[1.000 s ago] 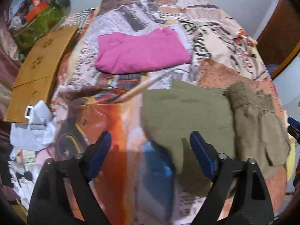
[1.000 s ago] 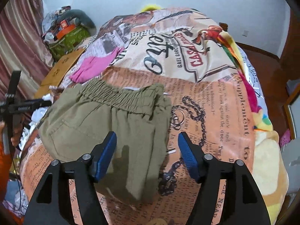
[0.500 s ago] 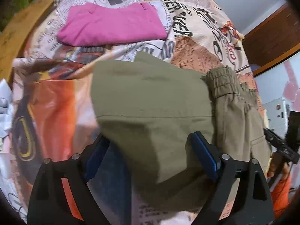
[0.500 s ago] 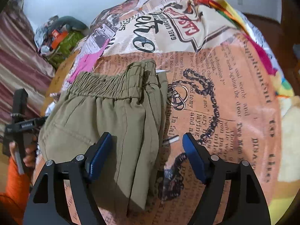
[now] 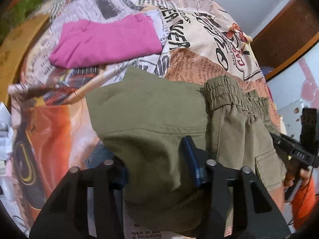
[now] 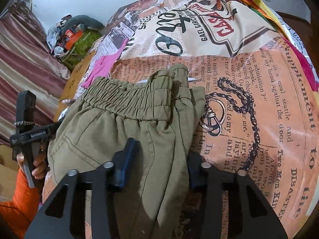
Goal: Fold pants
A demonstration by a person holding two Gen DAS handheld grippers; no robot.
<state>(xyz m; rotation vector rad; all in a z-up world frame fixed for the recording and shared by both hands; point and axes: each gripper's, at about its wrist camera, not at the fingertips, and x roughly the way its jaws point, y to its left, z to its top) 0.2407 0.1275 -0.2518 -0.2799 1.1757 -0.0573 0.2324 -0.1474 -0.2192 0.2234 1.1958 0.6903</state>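
Olive pants (image 5: 151, 109) lie half-folded on the near side of the bed (image 6: 269, 103). Left hand-held gripper (image 5: 157, 171) has just clamped the leg fabric, and right hand-held gripper (image 6: 159, 169) has just pinched the near waistband side. A folded pink garment (image 5: 105, 41) sits farther back.

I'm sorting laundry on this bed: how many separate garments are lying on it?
2. The olive pants lie near the bed's front edge, gripped by both hand-held grippers; a folded pink garment lies beyond them. Others may lie outside the views.

Olive-green pants (image 5: 151, 119) lie partly folded, elastic waistband bunched.
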